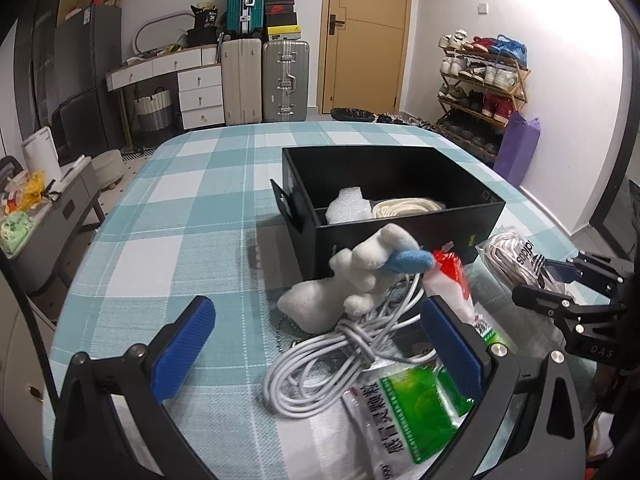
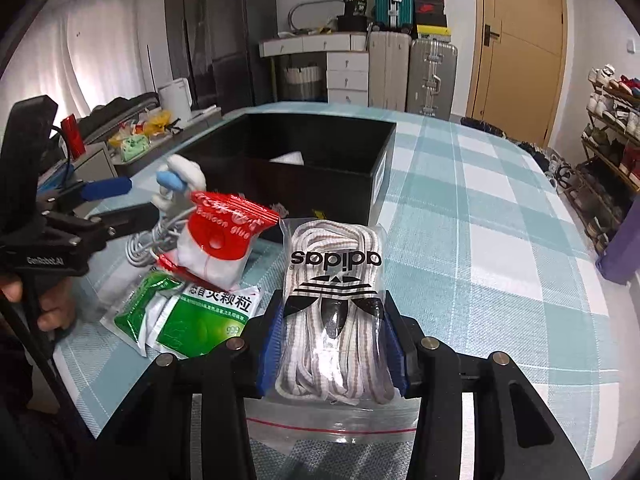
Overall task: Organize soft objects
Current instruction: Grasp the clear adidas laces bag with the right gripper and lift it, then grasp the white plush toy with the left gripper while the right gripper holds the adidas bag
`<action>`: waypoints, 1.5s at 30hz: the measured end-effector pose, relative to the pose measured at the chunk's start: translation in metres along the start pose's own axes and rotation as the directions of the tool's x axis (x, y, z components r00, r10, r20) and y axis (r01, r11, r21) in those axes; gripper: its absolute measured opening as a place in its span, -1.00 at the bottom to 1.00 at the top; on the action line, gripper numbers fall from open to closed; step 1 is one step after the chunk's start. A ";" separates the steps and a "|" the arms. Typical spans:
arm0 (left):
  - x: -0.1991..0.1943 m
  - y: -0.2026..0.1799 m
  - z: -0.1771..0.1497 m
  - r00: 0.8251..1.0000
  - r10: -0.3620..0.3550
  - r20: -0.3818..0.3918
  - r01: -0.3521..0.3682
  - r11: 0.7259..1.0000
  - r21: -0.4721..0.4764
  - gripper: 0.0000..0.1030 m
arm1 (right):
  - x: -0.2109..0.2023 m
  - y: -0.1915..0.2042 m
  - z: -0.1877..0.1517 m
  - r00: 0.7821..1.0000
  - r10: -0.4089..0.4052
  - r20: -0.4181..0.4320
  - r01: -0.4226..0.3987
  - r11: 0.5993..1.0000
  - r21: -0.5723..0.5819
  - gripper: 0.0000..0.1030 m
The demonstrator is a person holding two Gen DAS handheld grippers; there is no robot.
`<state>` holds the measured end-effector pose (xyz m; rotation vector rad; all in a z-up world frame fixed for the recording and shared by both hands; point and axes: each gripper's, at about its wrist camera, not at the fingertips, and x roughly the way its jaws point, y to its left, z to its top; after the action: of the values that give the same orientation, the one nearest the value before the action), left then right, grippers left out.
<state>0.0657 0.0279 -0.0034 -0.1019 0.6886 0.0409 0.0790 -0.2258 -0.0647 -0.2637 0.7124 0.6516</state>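
A black open box [image 1: 404,232] stands on the checked table and holds white foam wrap [image 1: 347,210] and a coil of cream rope [image 1: 408,206]. In front of it lie a white plush toy [image 1: 352,280] with a blue part, a coiled white cable [image 1: 340,356], a red-topped glue packet [image 2: 218,240] and green medicine sachets [image 2: 192,320]. My left gripper [image 1: 316,344] is open over the cable and plush. My right gripper [image 2: 334,340] is shut on the clear adidas bag of laces [image 2: 334,304]; the bag also shows in the left wrist view [image 1: 516,260].
The table [image 1: 180,216] has a teal and white checked cloth, with bare cloth left of the box. Suitcases [image 1: 264,80], drawers, a door and a shoe rack [image 1: 480,88] stand beyond the far edge. A low grey cabinet [image 1: 52,216] sits to the left.
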 end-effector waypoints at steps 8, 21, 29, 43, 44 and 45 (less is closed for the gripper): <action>0.011 0.012 0.009 0.992 -0.120 -0.033 0.114 0.982 -0.152 1.00 | -0.012 -0.005 0.001 0.999 0.002 0.049 -0.003 1.000 0.023 -0.14; 0.036 0.013 0.012 0.980 -0.158 -0.124 0.133 0.973 -0.190 0.89 | -0.014 -0.006 -0.002 0.999 0.002 0.051 -0.003 1.000 0.026 -0.14; 0.034 0.010 0.010 0.970 -0.205 -0.131 0.179 0.966 -0.189 0.62 | -0.013 -0.006 -0.002 0.999 0.001 0.048 -0.002 1.000 0.024 -0.14; 0.023 0.003 0.010 0.966 -0.240 -0.096 0.224 0.963 -0.149 -0.05 | -0.016 -0.002 -0.001 0.998 -0.004 0.063 0.003 1.000 0.012 -0.14; 0.023 0.003 0.010 0.966 -0.240 -0.095 0.224 0.963 -0.149 -0.05 | -0.017 -0.002 -0.002 0.998 -0.004 0.061 0.003 1.000 0.012 -0.14; 0.023 0.004 0.010 0.966 -0.242 -0.093 0.226 0.962 -0.150 -0.06 | -0.017 -0.002 -0.001 0.998 -0.005 0.062 0.005 1.000 0.013 -0.14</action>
<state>0.0894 0.0327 -0.0100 -0.3203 0.7803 -0.1462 0.0704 -0.2359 -0.0541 -0.2323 0.6559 0.6476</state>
